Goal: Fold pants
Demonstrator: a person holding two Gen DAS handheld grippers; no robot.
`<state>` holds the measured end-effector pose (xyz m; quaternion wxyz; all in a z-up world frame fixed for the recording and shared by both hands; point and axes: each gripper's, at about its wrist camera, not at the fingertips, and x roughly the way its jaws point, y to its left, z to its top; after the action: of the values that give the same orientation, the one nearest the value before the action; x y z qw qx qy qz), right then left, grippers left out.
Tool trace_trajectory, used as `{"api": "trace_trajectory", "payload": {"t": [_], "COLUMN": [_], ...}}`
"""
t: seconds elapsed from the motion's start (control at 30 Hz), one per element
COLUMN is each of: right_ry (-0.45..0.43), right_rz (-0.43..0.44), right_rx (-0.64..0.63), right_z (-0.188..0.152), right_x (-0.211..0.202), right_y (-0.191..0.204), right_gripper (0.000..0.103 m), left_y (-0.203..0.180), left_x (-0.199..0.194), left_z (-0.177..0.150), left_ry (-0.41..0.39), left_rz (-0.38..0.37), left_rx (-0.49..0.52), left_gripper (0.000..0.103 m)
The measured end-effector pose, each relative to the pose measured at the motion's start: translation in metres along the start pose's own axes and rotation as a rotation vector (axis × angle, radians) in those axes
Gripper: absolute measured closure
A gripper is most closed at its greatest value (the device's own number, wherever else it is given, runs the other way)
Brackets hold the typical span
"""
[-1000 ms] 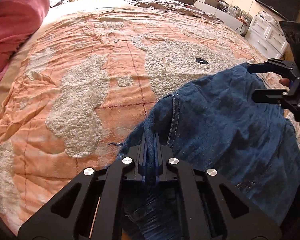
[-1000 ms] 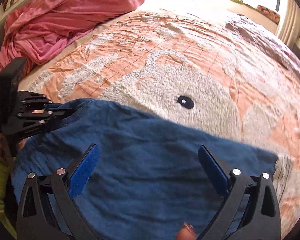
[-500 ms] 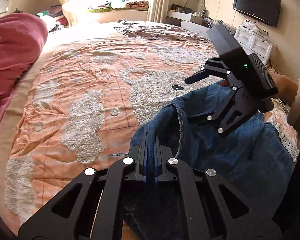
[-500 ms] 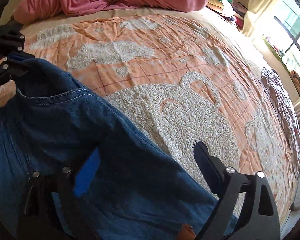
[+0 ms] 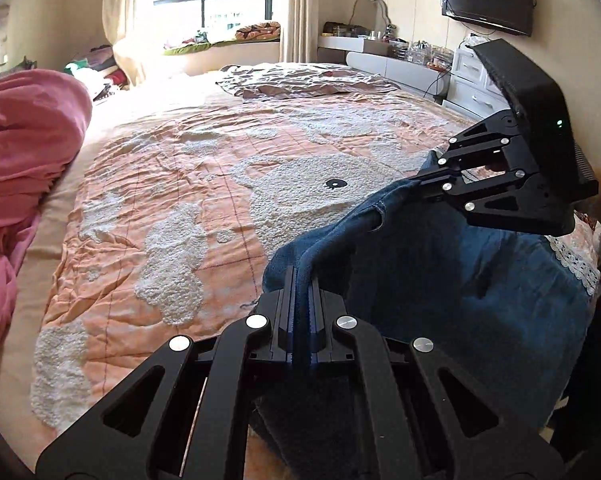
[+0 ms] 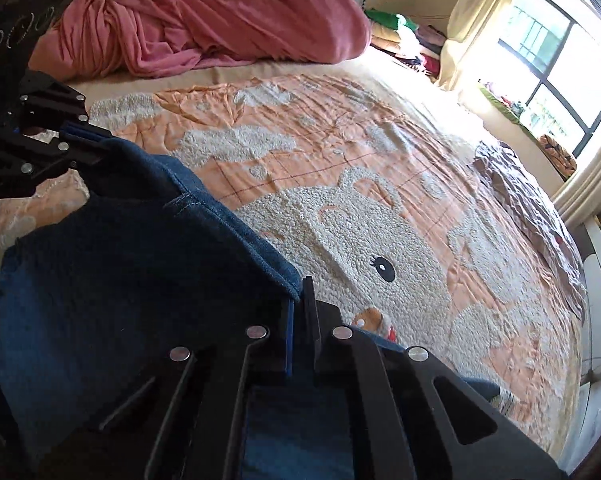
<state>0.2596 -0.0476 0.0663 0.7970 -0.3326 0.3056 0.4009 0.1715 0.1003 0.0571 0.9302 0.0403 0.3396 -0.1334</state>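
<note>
Blue denim pants [image 5: 452,280] hang lifted above the near edge of the bed. My left gripper [image 5: 302,280] is shut on one corner of their top edge. My right gripper [image 6: 298,296] is shut on the other corner of that edge; it also shows in the left wrist view [image 5: 424,184], clamped on the denim. The left gripper shows in the right wrist view [image 6: 84,136] at the far left, pinching the cloth. The pants [image 6: 120,280] sag between the two grips. Their lower part is hidden below the frames.
The bed has an orange quilt [image 5: 172,184] with a white fleecy bear pattern. A pink blanket [image 5: 24,152] is heaped at the left side. A brown crumpled cloth [image 5: 300,84] lies at the far end. White drawers [image 5: 472,84] and a wall TV [image 5: 488,0] stand to the right.
My right gripper was open over the pants and has shut on their top edge. Both grippers have risen, lifting the pants off the bed.
</note>
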Motion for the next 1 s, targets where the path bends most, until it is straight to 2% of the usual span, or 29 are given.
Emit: {"api": "trace_trajectory", "payload": {"t": [0.13, 0.3, 0.47, 0.63, 0.77, 0.87, 1.0], "right_ry": [-0.004, -0.039, -0.027, -0.009, -0.044, -0.075, -0.041], "right_rz": [-0.04, -0.012, 0.032, 0.051, 0.068, 0.082, 0.121], "right_rx": [0.078, 0.174, 0.213, 0.203, 0.194, 0.178, 0.197], "right_z": [-0.017, -0.047, -0.081, -0.105, -0.109, -0.109, -0.117], "right_x": [-0.038, -0.071, -0.08, -0.078, -0.087, -0.098, -0.094], "right_y": [0.017, 0.048, 0.092, 0.127, 0.141, 0.147, 0.151], "right_gripper": [0.1, 0.1, 0.1, 0.1, 0.1, 0.1, 0.1], "left_y": [-0.019, -0.042, -0.061, -0.073, -0.076, -0.074, -0.079], "left_x": [-0.022, -0.045, -0.069, -0.078, -0.085, -0.094, -0.094], "left_z": [0.0, -0.017, -0.053, -0.084, -0.092, -0.094, -0.106], "left_ry": [-0.05, -0.085, -0.078, -0.037, -0.031, -0.037, 0.012], "left_rz": [-0.007, 0.001, 0.008, 0.01, 0.059, 0.069, 0.063], "left_rx": [0.049, 0.079, 0.066, 0.034, 0.03, 0.014, 0.017], "left_gripper": [0.102, 0.102, 0.1, 0.1, 0.1, 0.1, 0.1]}}
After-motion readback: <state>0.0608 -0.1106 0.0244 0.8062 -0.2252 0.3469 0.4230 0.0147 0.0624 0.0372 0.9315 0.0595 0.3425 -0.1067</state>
